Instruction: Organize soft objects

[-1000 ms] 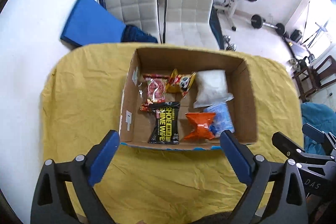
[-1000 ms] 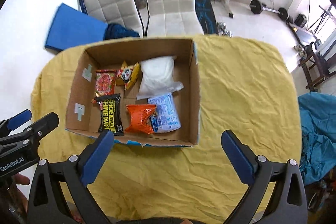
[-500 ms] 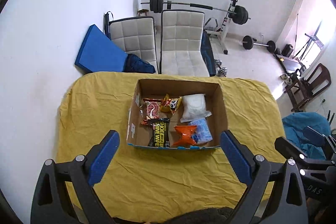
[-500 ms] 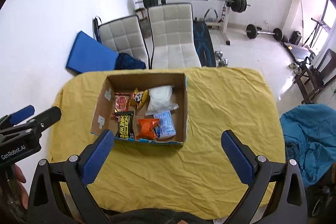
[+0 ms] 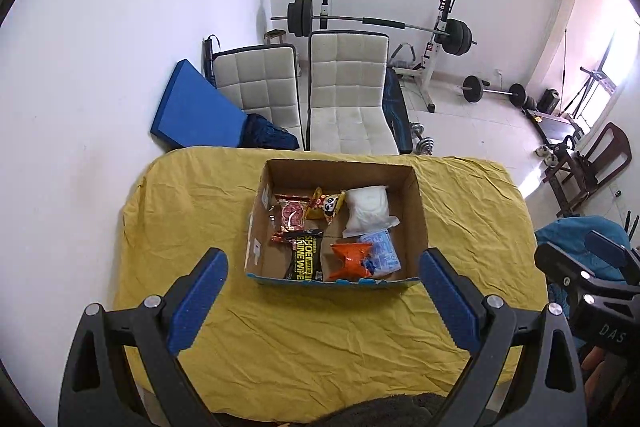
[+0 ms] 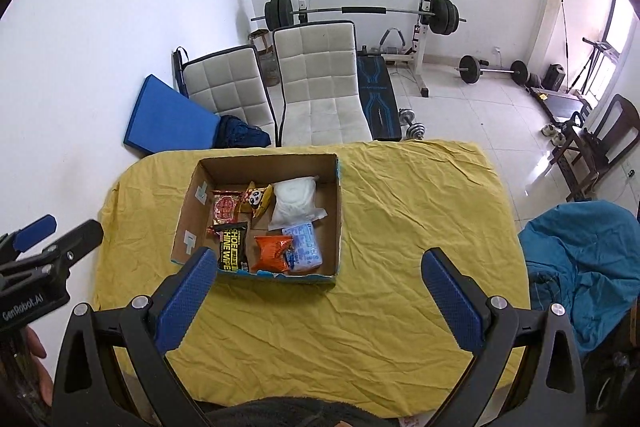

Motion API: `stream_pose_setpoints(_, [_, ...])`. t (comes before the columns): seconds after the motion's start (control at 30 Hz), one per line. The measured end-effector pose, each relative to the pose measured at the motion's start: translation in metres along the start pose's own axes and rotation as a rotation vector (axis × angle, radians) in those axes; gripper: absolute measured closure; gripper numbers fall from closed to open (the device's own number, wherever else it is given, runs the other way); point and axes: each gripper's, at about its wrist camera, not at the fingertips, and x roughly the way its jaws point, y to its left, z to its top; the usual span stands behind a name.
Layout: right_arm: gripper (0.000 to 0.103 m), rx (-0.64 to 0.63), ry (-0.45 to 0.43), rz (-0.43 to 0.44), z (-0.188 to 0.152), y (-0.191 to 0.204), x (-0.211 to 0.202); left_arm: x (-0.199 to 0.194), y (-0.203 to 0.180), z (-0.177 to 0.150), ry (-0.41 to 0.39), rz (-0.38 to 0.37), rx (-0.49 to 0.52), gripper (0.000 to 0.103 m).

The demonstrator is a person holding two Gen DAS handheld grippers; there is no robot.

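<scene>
both claws have pulled up and back from the table over the last second — the cardboard box (image 5: 335, 223) that filled much of each view now sits small and well ahead of them. the left claw (image 5: 322, 291) is spread wide and holds nothing, and the right claw (image 6: 320, 289) is the same, wide and empty. the packets in the box lie as they lay a second ago; none has shifted. with both claws clear and nothing left on the yellow cloth (image 6: 400, 227) outside the box, the sorting looks finished, or very near it.

from the left claw the box is straight ahead, between the two fingers; from the right claw it lies ahead and off to the left, its near corner partly hidden by the left finger.

counted, there is one box and six soft packets in it: one white pouch (image 5: 368, 211) at the far right, one yellow panda snack (image 5: 328, 205) beside it, one red packet (image 5: 292, 217) at the far left, one black wipes pack (image 5: 306, 259) at the near left, one orange packet (image 5: 350, 261) next to that, and one pale blue pack (image 5: 382, 253) at the near right — the orange one overlaps its edge. two pale chairs (image 6: 316, 83) stand beyond the table.
</scene>
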Motion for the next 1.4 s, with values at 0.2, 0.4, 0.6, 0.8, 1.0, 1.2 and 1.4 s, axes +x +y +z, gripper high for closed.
stream_pose_setpoints(0.2, [0.000, 0.000, -0.013, -0.001, 0.000, -0.002, -0.002, -0.002, -0.006, -0.001, 0.001, 0.005, 0.009, 0.005])
stream_pose_setpoints(0.4, [0.000, 0.002, -0.012, 0.000, 0.000, -0.004, -0.005, -0.003, -0.008, -0.002, 0.003, 0.007, 0.007, 0.005])
stream_pose_setpoints(0.6, [0.000, 0.004, -0.024, -0.012, -0.001, -0.006, -0.007, -0.009, -0.014, -0.005, 0.001, 0.004, 0.002, 0.005])
stream_pose_setpoints(0.8, [0.000, 0.007, -0.033, -0.018, -0.003, -0.008, -0.011, -0.010, -0.013, -0.005, -0.001, 0.003, 0.002, 0.005])
stream_pose_setpoints(1.0, [0.000, 0.005, -0.038, -0.019, -0.003, -0.009, -0.012, -0.013, -0.013, -0.008, -0.005, 0.006, -0.008, 0.005])
stream_pose_setpoints(1.2, [0.000, 0.002, -0.039, -0.023, -0.002, -0.010, -0.013, -0.013, -0.013, -0.009, 0.002, 0.004, -0.009, 0.005])
stream_pose_setpoints(1.4, [0.000, -0.005, -0.027, -0.022, -0.002, -0.009, -0.014, -0.014, -0.014, -0.012, 0.006, 0.006, -0.014, 0.005])
